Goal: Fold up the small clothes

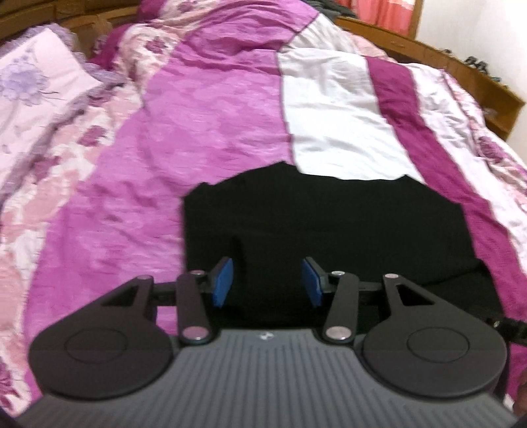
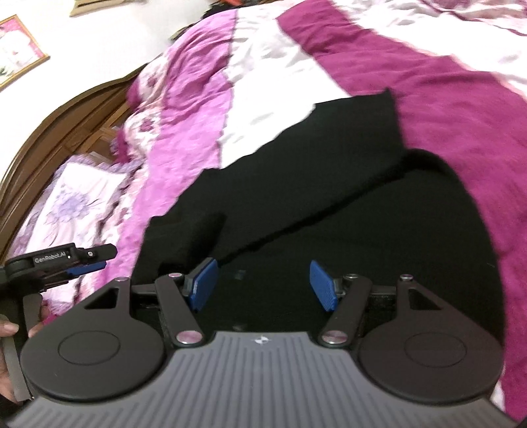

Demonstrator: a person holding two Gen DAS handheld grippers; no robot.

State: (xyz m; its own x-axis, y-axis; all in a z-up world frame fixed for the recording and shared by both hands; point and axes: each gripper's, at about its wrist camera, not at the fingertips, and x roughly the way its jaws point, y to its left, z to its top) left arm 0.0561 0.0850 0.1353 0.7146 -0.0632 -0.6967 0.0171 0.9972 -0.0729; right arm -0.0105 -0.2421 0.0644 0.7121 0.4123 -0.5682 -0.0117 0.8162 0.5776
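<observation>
Black garment point(image 1: 296, 214) flat on bedspread point(image 1: 131, 197) | both tools spread, empty | left tool point(image 2: 95, 261) label "GenRobot.AI"

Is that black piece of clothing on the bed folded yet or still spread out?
Partly folded: the black garment lies flat on the pink patchwork bedspread, one layer lapped over another along a diagonal edge.

I'm working in a bedroom of a home. A bed fills both views, spread with a crumpled bedcover point(image 1: 204, 108) in pink, magenta and white bands with printed flowers. A frilled pillow point(image 1: 36, 75) with a lilac flower print lies at its head, against a curved wooden headboard point(image 2: 49, 118). On the white wall I see a framed picture point(image 2: 16, 49). Pink curtains point(image 1: 382, 11) hang beyond the wooden bed frame point(image 1: 461, 62).
</observation>
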